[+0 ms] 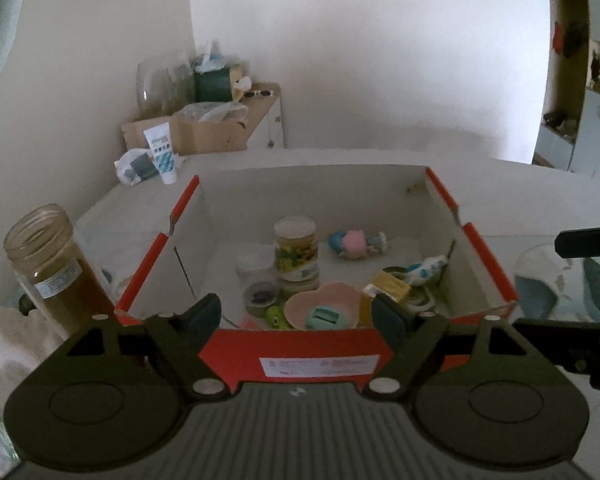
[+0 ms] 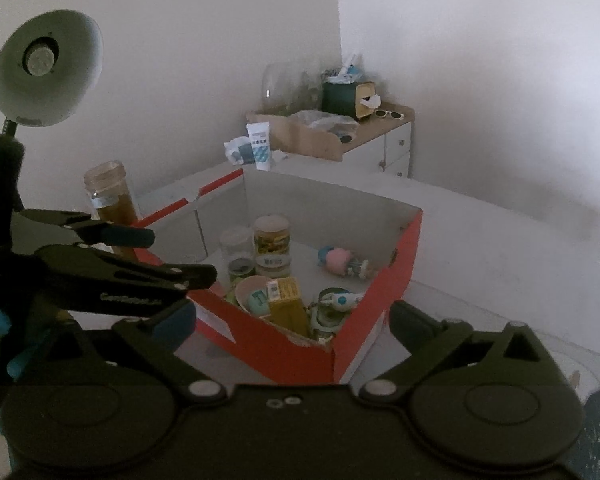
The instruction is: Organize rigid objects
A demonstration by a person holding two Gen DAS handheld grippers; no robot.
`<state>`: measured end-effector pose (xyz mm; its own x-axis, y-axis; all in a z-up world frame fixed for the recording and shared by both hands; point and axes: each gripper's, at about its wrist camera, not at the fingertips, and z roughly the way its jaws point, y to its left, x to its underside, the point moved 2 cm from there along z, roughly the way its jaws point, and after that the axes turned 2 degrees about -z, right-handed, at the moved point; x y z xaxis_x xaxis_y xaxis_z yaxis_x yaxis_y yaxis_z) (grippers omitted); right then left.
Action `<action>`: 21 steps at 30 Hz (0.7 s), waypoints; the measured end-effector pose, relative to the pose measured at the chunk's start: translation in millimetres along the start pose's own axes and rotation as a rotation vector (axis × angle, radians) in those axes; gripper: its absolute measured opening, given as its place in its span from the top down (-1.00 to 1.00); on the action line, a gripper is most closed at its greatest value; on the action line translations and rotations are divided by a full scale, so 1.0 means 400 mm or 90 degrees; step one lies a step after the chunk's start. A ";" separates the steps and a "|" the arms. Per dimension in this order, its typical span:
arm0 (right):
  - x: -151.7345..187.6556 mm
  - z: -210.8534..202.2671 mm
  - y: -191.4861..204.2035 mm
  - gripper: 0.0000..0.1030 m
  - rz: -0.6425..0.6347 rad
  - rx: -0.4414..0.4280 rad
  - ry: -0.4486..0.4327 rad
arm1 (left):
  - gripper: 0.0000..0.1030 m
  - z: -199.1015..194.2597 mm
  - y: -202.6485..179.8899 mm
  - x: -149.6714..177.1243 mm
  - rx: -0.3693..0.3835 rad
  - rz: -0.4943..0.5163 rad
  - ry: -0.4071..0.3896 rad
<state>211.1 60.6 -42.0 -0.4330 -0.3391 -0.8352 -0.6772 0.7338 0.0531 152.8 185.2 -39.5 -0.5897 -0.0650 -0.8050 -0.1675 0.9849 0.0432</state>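
Both tools, left tool [image 1: 296,312] and right tool [image 2: 292,316], gape empty; only the right view shows the lamp [image 2: 46,70].

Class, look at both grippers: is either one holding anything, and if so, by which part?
Nothing is held. The left gripper and right gripper both stand open with nothing between their fingers; the red box sits beyond them, untouched.

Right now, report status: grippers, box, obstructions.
Left gripper and right gripper open, empty. Red cardboard box holds the small items. Open amber glass jar stands outside, beside it.
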 end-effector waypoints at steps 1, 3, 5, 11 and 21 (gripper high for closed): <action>0.004 -0.008 -0.002 -1.00 0.005 0.000 -0.003 | -0.71 -0.012 -0.004 0.003 0.004 -0.001 -0.009; 0.011 -0.024 -0.004 -1.00 0.010 -0.003 -0.009 | -0.82 -0.034 -0.011 0.006 0.016 -0.004 -0.023; 0.017 -0.044 -0.006 -1.00 0.012 -0.004 -0.016 | -0.89 -0.057 -0.017 0.010 0.026 -0.009 -0.035; 0.025 -0.099 -0.010 -1.00 0.025 0.011 -0.029 | -0.96 -0.114 -0.036 0.023 0.034 -0.015 -0.050; 0.032 -0.181 -0.002 -1.00 0.035 0.006 -0.053 | -0.96 -0.178 -0.052 0.039 0.036 -0.017 -0.055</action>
<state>163.0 13.0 -12.9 -0.4180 -0.2478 -0.8740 -0.6474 0.7562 0.0952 90.7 152.1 -10.7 -0.5154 -0.0790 -0.8533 -0.1350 0.9908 -0.0102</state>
